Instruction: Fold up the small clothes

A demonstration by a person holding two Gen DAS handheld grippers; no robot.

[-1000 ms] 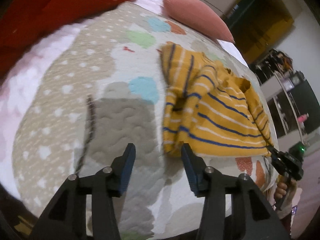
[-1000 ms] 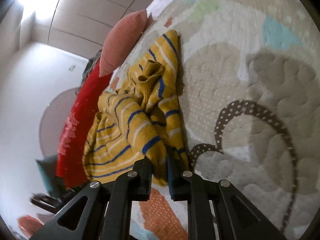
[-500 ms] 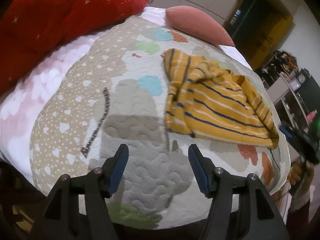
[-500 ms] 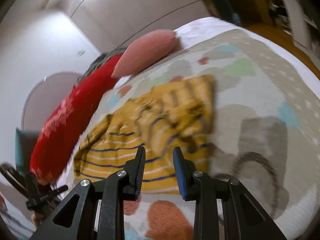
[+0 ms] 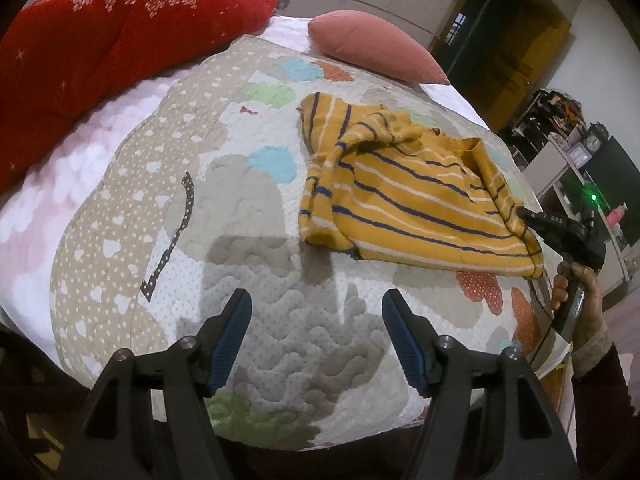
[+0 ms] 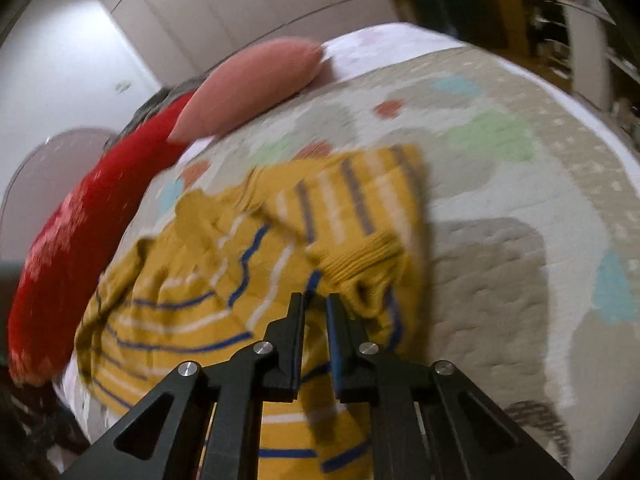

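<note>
On my left wrist view, the left claw point(image 5: 316, 332) hangs over bare quilt point(image 5: 256, 264) on the bed, its blue-padded jaws standing well apart with nothing between them; they have just been opening wider. The yellow striped garment point(image 5: 404, 200) lies crumpled ahead and to the right of that claw, well clear of its pads, on the patterned quilt.

In the same view the right claw point(image 5: 524, 216) meets the garment's right edge, and that edge is lifted off the quilt. A hand point(image 5: 576, 292) with a dark sleeve grips its handle.

My right wrist view is blurred. There the right claw point(image 6: 316, 300) shows a narrow gap between its jaws, which have just been closing. Yellow cloth point(image 6: 280, 264) bunches right at the tips; I cannot see the pads pressing on it, but the raised edge in the other view indicates a pinch on the fabric.

A pink pillow point(image 5: 376, 48) and a red blanket point(image 5: 108, 44) lie at the far end of the bed.
</note>
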